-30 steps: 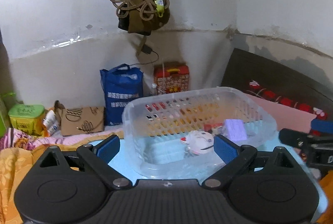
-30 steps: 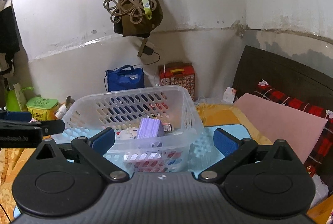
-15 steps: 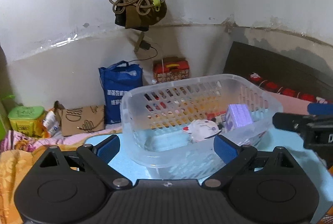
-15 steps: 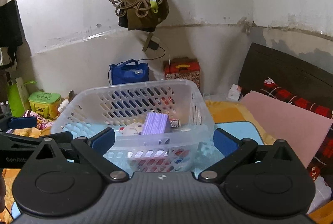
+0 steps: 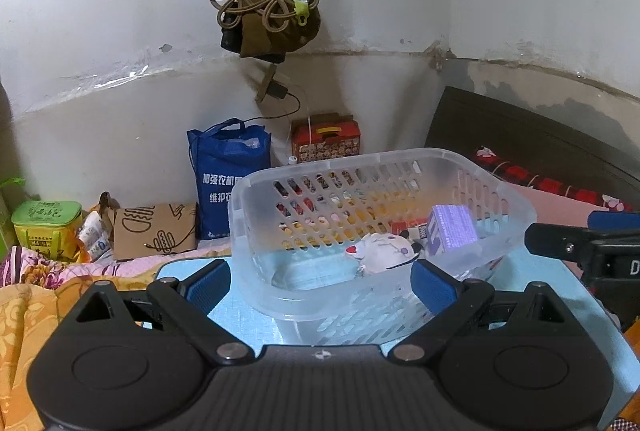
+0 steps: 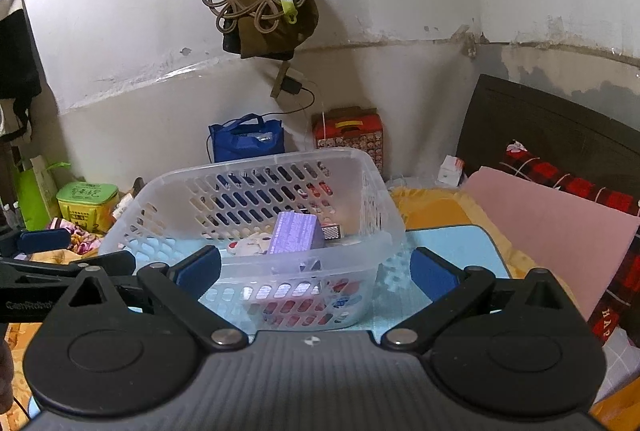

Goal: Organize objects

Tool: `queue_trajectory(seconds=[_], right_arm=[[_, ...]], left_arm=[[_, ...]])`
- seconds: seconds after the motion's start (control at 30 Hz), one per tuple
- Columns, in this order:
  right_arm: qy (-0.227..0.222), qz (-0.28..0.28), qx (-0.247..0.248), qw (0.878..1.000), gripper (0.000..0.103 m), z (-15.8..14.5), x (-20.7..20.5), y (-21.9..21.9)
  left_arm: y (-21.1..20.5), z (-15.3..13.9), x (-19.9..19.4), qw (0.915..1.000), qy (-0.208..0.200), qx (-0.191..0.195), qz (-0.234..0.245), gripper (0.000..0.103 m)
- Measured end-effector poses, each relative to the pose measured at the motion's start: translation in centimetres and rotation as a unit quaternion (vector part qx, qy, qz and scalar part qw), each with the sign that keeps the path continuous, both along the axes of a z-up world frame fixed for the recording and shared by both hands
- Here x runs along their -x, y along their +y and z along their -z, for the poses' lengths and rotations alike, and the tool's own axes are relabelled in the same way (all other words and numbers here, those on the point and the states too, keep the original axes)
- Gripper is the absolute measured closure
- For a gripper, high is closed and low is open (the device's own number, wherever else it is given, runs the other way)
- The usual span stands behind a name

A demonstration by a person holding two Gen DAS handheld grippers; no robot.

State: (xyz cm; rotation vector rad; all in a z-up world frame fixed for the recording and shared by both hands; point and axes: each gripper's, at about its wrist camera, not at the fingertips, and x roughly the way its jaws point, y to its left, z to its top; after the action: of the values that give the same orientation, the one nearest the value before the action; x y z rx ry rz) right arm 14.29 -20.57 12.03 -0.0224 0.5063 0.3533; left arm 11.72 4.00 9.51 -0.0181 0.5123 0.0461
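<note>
A clear perforated plastic basket point(image 5: 496, 187) point(image 6: 376, 199) stands on a light blue table point(image 5: 240, 315) point(image 6: 460, 243). Inside lie a purple box point(image 5: 454, 227) point(image 6: 296, 237), a white cat figure point(image 5: 384, 251) point(image 6: 250, 245) and a small red box point(image 6: 331, 231). My left gripper point(image 5: 322, 285) is open and empty at the basket's near wall. My right gripper point(image 6: 316, 271) is open and empty, its fingers astride the basket's near right corner. Each gripper shows at the edge of the other's view.
A blue bag point(image 5: 230, 171), a red patterned box point(image 5: 326, 141), a brown paper bag point(image 5: 154, 231) and a green tin point(image 5: 46, 227) stand by the wall. Orange bedding point(image 5: 36, 311) lies left, a pink sheet point(image 6: 560, 227) and dark headboard point(image 6: 552, 127) right.
Both grippers have drawn in a little toward the basket, which sits larger and lower in both views. Both stay open and empty.
</note>
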Motion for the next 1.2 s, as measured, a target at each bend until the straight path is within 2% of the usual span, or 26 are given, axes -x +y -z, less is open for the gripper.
queue_trajectory(seconds=[1.2], right_arm=[[0.012,-0.009,0.011,1.0,0.0,0.66,-0.05,0.22]], left_arm=[[-0.03,0.31,-0.26,0.9998,0.009,0.014,0.01,0.005]])
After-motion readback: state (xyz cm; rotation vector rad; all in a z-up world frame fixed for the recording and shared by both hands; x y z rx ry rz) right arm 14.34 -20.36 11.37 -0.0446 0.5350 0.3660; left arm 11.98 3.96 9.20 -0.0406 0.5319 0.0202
